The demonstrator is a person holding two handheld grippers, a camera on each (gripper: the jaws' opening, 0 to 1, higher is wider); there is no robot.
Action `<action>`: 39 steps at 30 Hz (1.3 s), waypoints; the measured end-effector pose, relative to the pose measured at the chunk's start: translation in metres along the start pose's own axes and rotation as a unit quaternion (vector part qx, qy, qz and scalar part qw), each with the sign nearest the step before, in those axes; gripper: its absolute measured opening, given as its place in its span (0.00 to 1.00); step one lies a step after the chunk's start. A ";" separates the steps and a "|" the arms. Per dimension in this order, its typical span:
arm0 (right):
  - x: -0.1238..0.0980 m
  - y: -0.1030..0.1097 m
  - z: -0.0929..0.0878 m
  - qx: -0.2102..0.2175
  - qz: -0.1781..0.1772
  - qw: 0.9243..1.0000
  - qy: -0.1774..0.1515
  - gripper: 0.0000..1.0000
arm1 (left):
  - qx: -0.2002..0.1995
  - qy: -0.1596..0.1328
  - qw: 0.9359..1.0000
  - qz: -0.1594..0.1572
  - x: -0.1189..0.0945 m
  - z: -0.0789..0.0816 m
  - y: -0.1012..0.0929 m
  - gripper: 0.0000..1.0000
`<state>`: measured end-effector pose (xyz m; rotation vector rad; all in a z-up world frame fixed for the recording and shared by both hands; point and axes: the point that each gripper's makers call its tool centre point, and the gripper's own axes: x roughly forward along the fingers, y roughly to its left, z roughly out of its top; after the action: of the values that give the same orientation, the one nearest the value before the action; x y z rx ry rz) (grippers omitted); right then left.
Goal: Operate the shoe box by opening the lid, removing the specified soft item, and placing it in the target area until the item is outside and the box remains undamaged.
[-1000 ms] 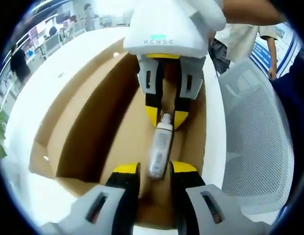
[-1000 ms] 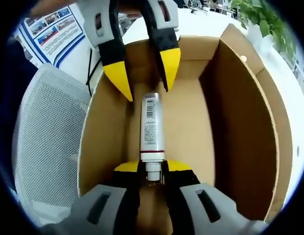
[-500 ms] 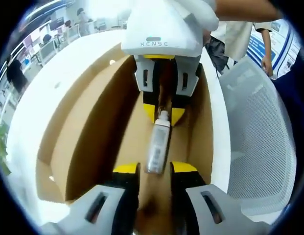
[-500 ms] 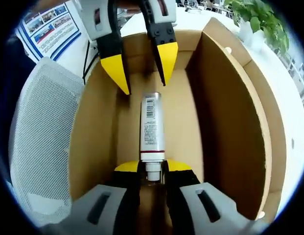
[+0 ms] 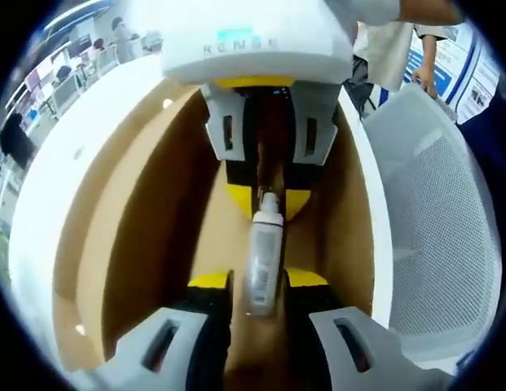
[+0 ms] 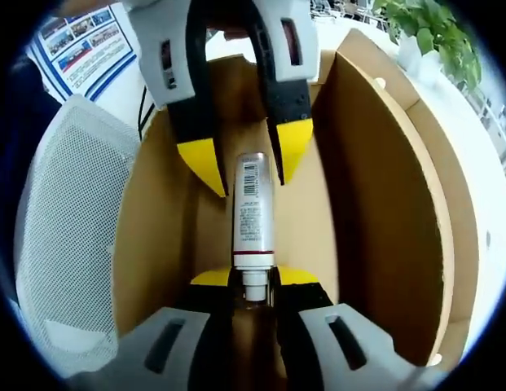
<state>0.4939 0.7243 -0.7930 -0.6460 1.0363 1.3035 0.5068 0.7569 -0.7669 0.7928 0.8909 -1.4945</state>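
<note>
Two grippers: meeting over one tube inside an open cardboard box.
Tube (image 6: 253, 213): lying lengthwise above the box floor, white, with a barcode near its far end and a red band by the neck in the right gripper view; in the left gripper view it (image 5: 264, 254) is running from between the near jaws up to the opposite yellow tips.
Right gripper (image 6: 253, 281): pinching the tube's capped neck between its yellow-tipped jaws, which are pressed close on it.
Left gripper (image 5: 257, 283): straddling the tube's flat end, its jaws spread, one on each side; whether the pads are touching the tube cannot be told.
Left gripper seen from the right gripper view (image 6: 248, 163): reaching down into the box from the far end, its yellow tips flanking the tube's barcoded end.
Right gripper seen from the left gripper view (image 5: 264, 195): coming in from the opposite side, its white body looming large above the box, its tips closing on the cap.
Box (image 6: 383, 195): standing open, brown walls rising around both grippers, resting on a white table (image 6: 481, 187).
Chair (image 6: 61, 228): showing a white mesh back just beside the box.
Plant (image 6: 428, 28): growing green beyond the table's far edge.
Poster (image 6: 81, 49): hanging with blue-and-white panels behind the chair.
</note>
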 end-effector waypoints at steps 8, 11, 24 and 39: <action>0.000 0.000 0.000 0.001 0.000 1.000 -0.002 0.17 | 0.005 0.013 1.000 -0.008 0.006 -0.007 0.002 0.22; 0.001 0.000 0.000 0.001 0.000 1.000 -0.004 0.17 | 0.006 0.016 1.000 -0.010 0.010 -0.008 0.001 0.22; 0.001 -0.001 -0.001 -0.005 -0.002 1.000 -0.006 0.17 | 0.028 0.033 0.999 -0.013 0.026 -0.013 -0.002 0.19; 0.001 -0.001 0.001 0.007 -0.005 1.000 -0.012 0.19 | 0.022 0.002 1.000 -0.020 0.025 -0.013 -0.002 0.17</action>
<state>0.4952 0.7257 -0.7932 -0.6239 1.0198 1.2910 0.5018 0.7564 -0.7946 0.8144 0.8840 -1.5521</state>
